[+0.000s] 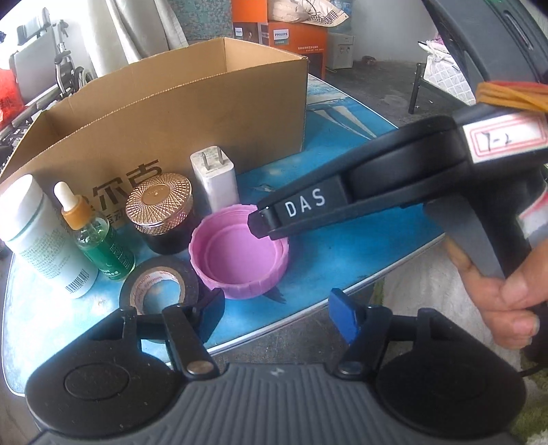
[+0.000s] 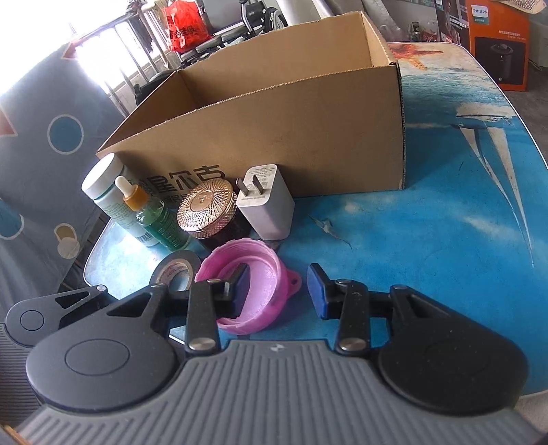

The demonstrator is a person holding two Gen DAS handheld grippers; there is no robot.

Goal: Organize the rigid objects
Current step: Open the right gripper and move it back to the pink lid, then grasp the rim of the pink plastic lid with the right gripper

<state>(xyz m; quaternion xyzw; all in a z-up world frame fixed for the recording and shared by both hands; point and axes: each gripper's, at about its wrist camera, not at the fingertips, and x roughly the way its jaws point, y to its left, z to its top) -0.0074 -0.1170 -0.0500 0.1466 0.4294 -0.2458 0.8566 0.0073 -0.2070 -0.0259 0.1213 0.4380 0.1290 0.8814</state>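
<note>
Right tool (image 2: 277, 291) spread wide — one finger inside pink cap (image 2: 246, 294), other outside its rim, not clamped. Cap sits on blue surface (image 2: 428, 222) beside black tape roll (image 2: 178, 270). Left tool (image 1: 277, 308) released, empty — low, near surface edge.

Bright daylight is streaming through a barred window (image 2: 113, 85) and washing out the view beyond the blue sea-print table (image 2: 462, 205). Past the table's far edge an orange Philips carton (image 1: 294, 37) is standing on the grey concrete floor (image 1: 383, 78), and a folded wheelchair (image 1: 65, 65) is leaning near the table's far left corner. Left of the table, a grey cloth with blue circles (image 2: 51, 137) is hanging beneath a red plastic bag (image 2: 183, 27).
</note>
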